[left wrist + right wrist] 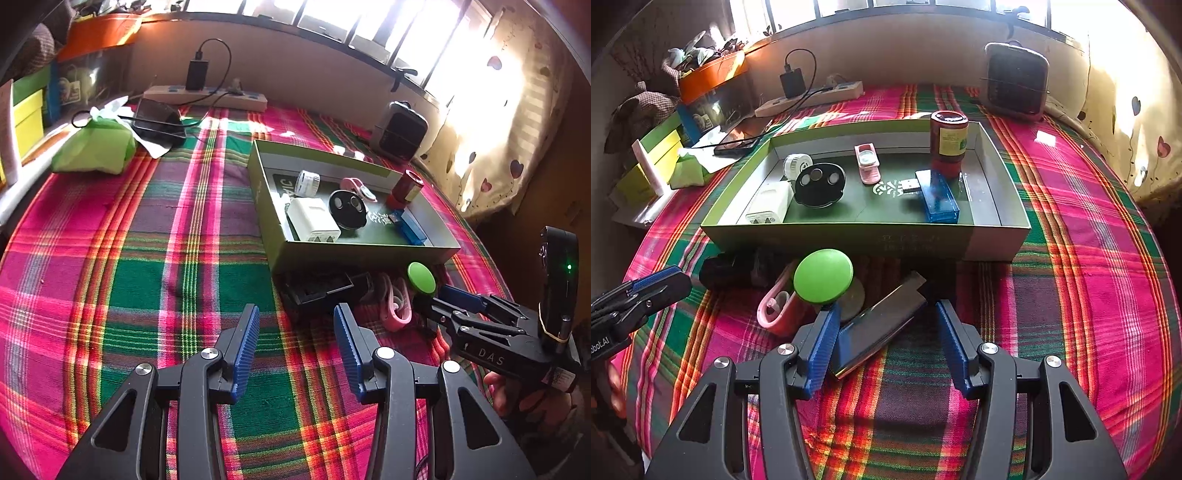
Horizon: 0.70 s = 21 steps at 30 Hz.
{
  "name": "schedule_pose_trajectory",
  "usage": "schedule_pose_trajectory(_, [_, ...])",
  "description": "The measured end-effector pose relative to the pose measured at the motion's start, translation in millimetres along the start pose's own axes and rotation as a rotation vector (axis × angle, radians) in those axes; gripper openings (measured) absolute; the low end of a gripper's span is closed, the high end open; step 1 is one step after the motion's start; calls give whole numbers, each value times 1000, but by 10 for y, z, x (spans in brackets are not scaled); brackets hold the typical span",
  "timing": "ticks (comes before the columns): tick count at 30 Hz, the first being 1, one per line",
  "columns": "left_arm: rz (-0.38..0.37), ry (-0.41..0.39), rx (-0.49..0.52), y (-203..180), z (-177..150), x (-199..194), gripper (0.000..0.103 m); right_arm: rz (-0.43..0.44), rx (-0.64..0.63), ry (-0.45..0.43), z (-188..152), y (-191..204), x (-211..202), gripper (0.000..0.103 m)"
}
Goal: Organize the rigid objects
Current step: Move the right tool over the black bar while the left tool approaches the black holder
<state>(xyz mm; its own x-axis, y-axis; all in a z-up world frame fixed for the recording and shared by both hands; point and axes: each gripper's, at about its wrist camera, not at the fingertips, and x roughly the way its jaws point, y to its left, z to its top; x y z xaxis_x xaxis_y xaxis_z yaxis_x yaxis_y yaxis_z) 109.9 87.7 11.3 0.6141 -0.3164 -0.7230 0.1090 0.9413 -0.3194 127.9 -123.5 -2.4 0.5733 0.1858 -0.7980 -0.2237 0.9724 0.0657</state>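
Right gripper [884, 332] spread around dark flat case [879, 325], unclamped; left gripper [295, 336] spread, empty, short of black holder [325, 290]; likely bound for box [849, 236].

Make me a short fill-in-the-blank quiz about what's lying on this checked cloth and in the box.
1. The red jar stands upright inside the ____.
2. The round green lid lies outside the box, on the ____ cloth.
3. The blue case in the box lies beside the red ____.
4. Between the right gripper fingers lies a dark, flat ____.

Missing words: box; checked; jar; phone
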Motion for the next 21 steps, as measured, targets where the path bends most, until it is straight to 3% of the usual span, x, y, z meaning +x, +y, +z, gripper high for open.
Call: schedule_pose_trajectory(21, [-72, 73, 67, -303, -32, 151, 41, -107, 19, 1, -112, -308, -114, 55])
